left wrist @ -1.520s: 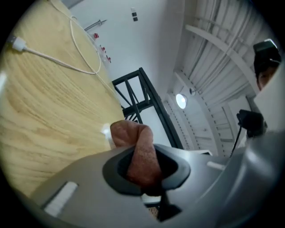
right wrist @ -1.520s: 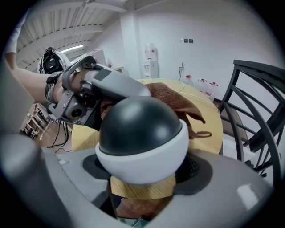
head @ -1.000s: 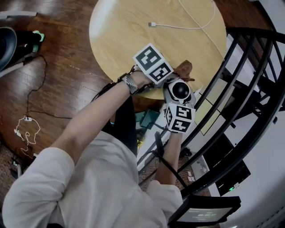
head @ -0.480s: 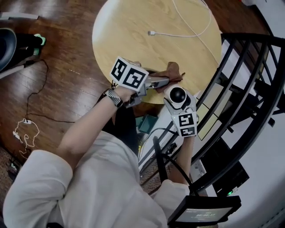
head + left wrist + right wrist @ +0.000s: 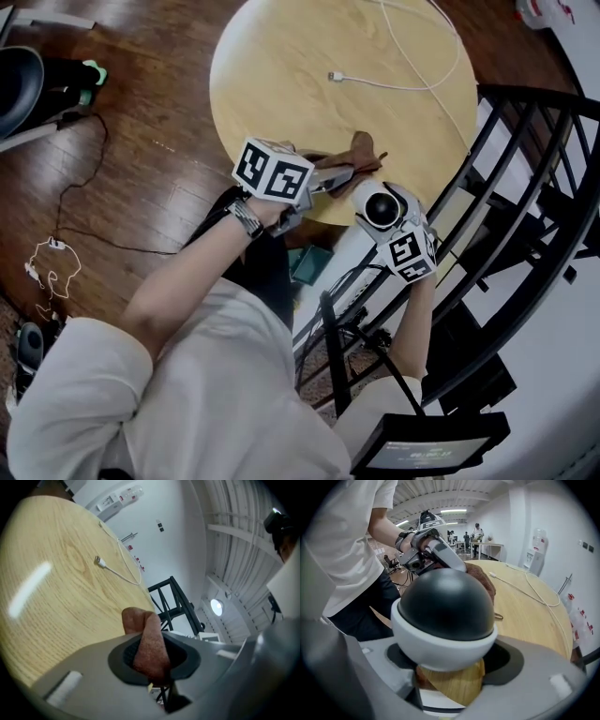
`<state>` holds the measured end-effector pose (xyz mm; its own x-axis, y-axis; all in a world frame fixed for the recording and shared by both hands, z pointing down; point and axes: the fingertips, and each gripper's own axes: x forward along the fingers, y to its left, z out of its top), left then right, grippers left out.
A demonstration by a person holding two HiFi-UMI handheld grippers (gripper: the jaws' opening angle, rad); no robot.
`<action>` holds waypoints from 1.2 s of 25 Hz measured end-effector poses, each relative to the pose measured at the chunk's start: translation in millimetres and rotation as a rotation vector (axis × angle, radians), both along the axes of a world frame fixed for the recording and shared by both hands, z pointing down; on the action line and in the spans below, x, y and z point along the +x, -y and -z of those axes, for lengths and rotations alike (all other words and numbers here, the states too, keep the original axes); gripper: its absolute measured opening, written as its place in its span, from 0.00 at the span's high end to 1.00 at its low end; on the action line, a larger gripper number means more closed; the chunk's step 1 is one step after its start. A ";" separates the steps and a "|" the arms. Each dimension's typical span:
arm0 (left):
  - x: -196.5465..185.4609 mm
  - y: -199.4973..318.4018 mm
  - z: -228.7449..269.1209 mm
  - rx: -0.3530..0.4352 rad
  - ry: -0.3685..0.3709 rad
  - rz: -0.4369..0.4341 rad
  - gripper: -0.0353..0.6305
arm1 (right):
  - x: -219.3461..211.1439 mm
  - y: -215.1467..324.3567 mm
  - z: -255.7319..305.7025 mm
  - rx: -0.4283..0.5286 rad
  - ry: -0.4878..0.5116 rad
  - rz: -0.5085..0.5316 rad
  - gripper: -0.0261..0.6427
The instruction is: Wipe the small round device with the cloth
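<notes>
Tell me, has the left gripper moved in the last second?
Yes. Against the cable plug on the table, the left gripper, shut on the cloth, has shifted left and toward the near edge, away from the round device.

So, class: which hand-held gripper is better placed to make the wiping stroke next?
Left. The left hand-held gripper is shut on the cloth, close beside the device. The right hand-held gripper is shut on the device, so it can only steady it.
</notes>
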<state>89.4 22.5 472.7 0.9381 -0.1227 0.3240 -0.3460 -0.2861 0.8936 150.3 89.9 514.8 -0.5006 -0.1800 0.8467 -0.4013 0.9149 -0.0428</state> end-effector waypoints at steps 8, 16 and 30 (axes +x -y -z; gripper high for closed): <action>-6.9 8.8 -2.7 -0.001 0.008 0.035 0.85 | 0.0 -2.7 -1.8 -0.011 0.016 -0.252 0.42; 8.4 4.3 0.0 0.008 -0.014 -0.005 0.85 | 3.4 -10.4 -5.1 -0.063 -0.032 -0.533 0.42; 49.3 -22.3 15.5 0.022 -0.124 -0.296 0.85 | -8.5 -1.9 -4.0 -0.090 0.024 -0.948 0.42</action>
<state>138.7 44.7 457.1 0.9661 0.1562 0.2056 -0.1339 -0.3779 0.9161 141.9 91.7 518.8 -0.1969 -0.4544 0.8687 -0.9727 0.2015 -0.1151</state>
